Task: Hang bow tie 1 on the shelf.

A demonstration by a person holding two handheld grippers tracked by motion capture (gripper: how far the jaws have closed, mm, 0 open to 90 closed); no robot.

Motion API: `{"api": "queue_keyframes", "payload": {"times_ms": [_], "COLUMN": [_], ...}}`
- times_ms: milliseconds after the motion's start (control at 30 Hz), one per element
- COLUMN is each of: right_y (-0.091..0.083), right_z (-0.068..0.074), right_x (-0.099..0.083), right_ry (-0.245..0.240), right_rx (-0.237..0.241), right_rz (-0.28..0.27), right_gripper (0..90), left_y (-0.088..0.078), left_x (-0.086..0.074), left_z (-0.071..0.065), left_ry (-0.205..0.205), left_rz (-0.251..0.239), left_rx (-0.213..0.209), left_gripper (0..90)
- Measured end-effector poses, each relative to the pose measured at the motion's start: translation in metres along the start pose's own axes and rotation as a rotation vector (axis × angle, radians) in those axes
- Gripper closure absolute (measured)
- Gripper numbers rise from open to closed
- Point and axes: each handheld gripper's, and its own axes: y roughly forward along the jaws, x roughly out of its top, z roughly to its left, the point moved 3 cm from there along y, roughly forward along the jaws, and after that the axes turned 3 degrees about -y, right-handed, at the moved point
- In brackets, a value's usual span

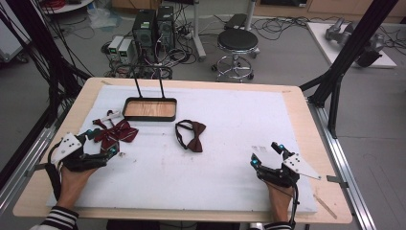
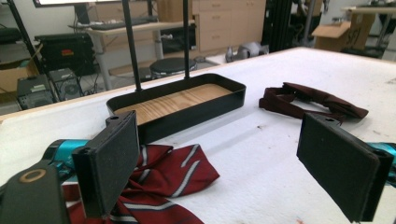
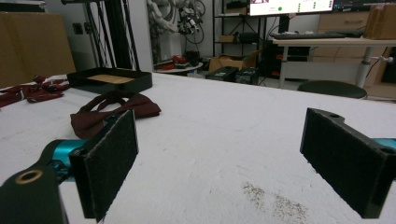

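Note:
A striped dark red bow tie (image 1: 116, 133) (image 2: 159, 182) lies at the table's left, on the white mat. My left gripper (image 1: 101, 142) (image 2: 233, 168) stands open right beside it, its left pad (image 2: 112, 163) over the tie's edge, holding nothing. A plain dark red bow tie (image 1: 190, 134) (image 2: 310, 100) (image 3: 114, 112) with its black strap lies near the middle. A black tray (image 1: 149, 109) (image 2: 180, 105) (image 3: 109, 79) with a wooden bottom sits at the back. My right gripper (image 1: 266, 153) (image 3: 219, 163) rests open at the front right, nothing between its pads.
Two thin black rods (image 1: 148, 86) rise from the tray's far side. A white mat (image 1: 230, 143) covers most of the wooden table (image 1: 306, 124). A stool (image 1: 237, 48), computers and cables stand on the floor beyond. A dark smudge (image 3: 275, 200) marks the mat by the right gripper.

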Motion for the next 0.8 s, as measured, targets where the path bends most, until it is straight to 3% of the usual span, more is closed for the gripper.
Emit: {"api": "queue_keyframes", "payload": {"times_ms": [200,333,500,733,800], "right_y": [0.0,0.0,0.0,0.0,0.0], "right_z": [0.0,0.0,0.0,0.0,0.001], "right_x": [0.0,0.0,0.0,0.0,0.0], "right_ry": [0.002,0.004,0.006,-0.001,0.003], "right_rx": [0.0,0.0,-0.001,-0.001,-0.002], "right_rz": [0.0,0.001,0.001,0.0,0.001], "right_gripper": [10.5,10.5,10.5,10.5,10.5], "left_y": [0.005,0.008,0.012,0.025,0.026], "left_x": [0.013,0.019,0.024,0.025,0.025], "left_z": [0.012,0.02,0.028,0.044,0.046], "left_ry": [0.018,0.008,0.013,0.01,0.008], "left_rz": [0.082,0.123,0.16,0.267,0.274], "left_rx": [-0.019,-0.031,-0.03,-0.04,-0.04], "left_gripper": [13.5,13.5,13.5,13.5,13.5]}}
